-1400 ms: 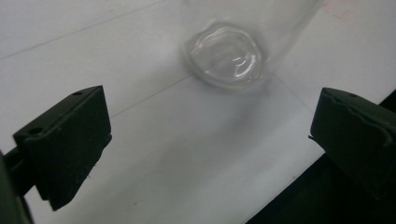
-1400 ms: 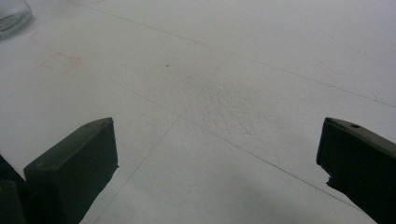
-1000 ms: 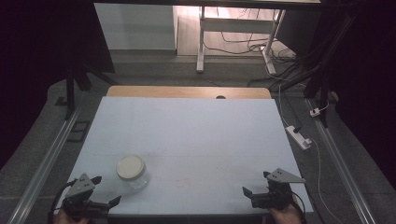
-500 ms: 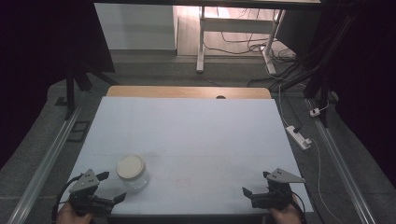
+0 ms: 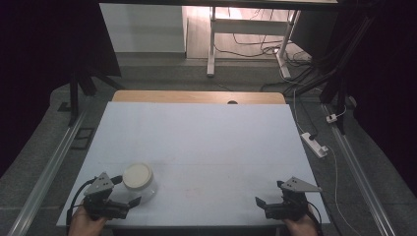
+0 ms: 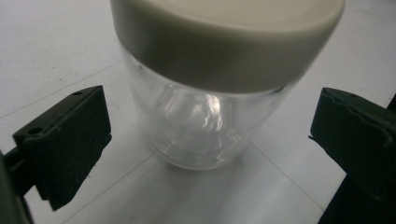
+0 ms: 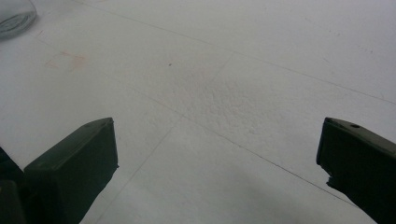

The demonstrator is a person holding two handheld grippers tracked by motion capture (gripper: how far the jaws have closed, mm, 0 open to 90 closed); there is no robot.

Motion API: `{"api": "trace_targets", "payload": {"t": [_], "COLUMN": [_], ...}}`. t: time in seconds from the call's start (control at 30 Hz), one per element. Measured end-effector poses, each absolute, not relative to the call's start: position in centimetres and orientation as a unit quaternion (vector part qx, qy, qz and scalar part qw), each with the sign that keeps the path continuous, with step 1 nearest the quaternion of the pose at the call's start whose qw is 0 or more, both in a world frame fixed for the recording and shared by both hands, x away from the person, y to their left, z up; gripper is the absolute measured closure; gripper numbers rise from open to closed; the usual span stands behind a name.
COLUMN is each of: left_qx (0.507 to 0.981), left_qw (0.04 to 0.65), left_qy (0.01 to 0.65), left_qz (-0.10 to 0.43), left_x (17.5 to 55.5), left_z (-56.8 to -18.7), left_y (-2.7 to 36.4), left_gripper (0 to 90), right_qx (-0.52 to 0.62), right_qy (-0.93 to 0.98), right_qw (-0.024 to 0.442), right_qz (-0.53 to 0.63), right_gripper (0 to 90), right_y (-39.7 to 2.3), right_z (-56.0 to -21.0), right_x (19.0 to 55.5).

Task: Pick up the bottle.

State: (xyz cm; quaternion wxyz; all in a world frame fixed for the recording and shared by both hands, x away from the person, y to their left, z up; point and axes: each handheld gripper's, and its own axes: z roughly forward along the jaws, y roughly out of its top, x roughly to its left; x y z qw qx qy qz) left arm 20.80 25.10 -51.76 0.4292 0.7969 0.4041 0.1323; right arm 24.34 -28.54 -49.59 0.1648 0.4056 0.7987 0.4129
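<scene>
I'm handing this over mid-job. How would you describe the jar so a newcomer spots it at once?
Start from the white table and go to its near left corner, just ahead of the left gripper. There stands the jar: clear glass, upright, with a wide cream lid. It sits between that gripper's open jaws, untouched, and looks empty.

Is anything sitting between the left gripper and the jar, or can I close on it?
Nothing visible is in the way. In the left gripper view the jar stands upright between the open jaws of the left gripper, with bare table showing in the gaps on both sides. Neither jaw touches the glass.
</scene>
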Motion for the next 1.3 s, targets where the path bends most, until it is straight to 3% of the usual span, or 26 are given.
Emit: {"api": "trace_targets", "payload": {"t": [1.07, 1.3], "left_qx": [0.822, 0.821], "left_qw": [0.413, 0.420], "left_qy": [0.365, 0.359], "left_qz": [0.139, 0.144], "left_x": [23.6, 23.6], "left_z": [-52.2, -52.0], "left_y": [23.1, 23.4], "left_gripper": [0.0, 6.5], "right_qx": [0.403, 0.402], "right_qy": [0.802, 0.802], "right_qw": [0.163, 0.164], "right_qz": [0.410, 0.410], "right_gripper": [0.0, 0.0], "right_y": [-28.5, -28.5], "right_z": [-49.6, -49.6], "right_x": [24.4, 24.4]}}
